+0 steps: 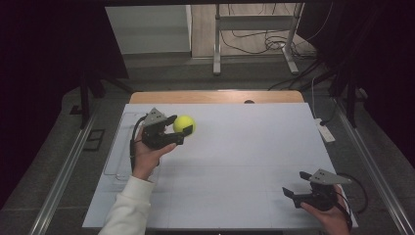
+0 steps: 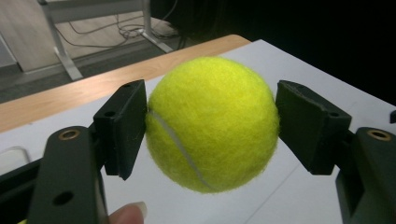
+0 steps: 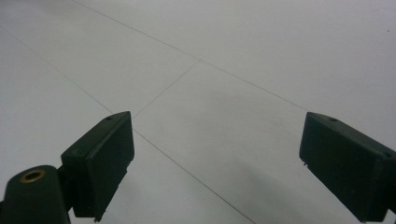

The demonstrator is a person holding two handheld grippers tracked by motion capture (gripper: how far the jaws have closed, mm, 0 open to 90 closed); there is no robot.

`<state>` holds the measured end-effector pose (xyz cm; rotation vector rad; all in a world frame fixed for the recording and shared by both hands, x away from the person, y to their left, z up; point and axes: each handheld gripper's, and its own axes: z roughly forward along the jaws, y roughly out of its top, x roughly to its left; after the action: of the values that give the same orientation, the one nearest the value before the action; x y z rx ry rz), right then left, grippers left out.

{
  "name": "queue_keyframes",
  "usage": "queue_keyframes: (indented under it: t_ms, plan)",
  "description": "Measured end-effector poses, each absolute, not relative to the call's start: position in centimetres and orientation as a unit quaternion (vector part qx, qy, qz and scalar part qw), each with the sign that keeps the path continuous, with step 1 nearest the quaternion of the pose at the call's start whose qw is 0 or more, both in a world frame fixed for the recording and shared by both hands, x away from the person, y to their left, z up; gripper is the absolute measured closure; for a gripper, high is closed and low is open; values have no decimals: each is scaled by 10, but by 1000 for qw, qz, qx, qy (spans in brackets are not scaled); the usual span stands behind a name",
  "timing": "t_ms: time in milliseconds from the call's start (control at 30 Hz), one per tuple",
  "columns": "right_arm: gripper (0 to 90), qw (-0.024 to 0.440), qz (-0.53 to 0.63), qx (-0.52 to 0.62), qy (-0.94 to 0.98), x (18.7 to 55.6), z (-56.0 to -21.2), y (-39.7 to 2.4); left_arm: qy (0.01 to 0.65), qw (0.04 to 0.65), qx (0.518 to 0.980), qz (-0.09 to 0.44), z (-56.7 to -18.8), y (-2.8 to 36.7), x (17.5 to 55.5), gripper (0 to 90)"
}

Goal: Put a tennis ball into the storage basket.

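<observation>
Left gripper view: a tennis ball (image 2: 212,123) sits between the two black jaws of the left hand-held gripper (image 2: 212,128).
Ball colour: bright yellow-green all over.
Ball surface: fuzzy felt, with one pale curved seam running from the left side down toward the bottom.
Ball shape: round, not visibly squashed by the pads.
Ball place: held off the bench (image 1: 244,147), over its white sheet, toward the far left part in the high view (image 1: 184,125).
Left hand-held gripper: clamped on the tennis ball (image 1: 178,128), one pad against each side, with the ball spanning the whole gap between them.
Left grip detail: the left pad presses into the felt near the seam; the right pad meets the opposite side.
Left hand: wrapped round the body of the hand-held gripper (image 1: 147,152), a white sleeve (image 1: 128,208) behind it; a fingertip shows at the lower edge of the left gripper view.
Right hand-held gripper: near the right front corner of the bench (image 1: 297,194), well apart from the ball.
Right jaws: spread wide apart, with nothing but bare white bench surface between them (image 3: 212,158).
Beside the left hand: a clear tray (image 1: 117,152) lies on the bench at its left edge.
</observation>
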<state>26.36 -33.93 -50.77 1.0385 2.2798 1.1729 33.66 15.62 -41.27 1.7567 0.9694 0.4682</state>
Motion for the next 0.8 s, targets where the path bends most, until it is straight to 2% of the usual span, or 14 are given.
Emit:
queue_keyframes:
  t_ms: [800]
  plan:
    - [106, 188, 418, 370, 808, 263, -508, -339, 433, 501, 713, 229, -410, 183, 335, 285]
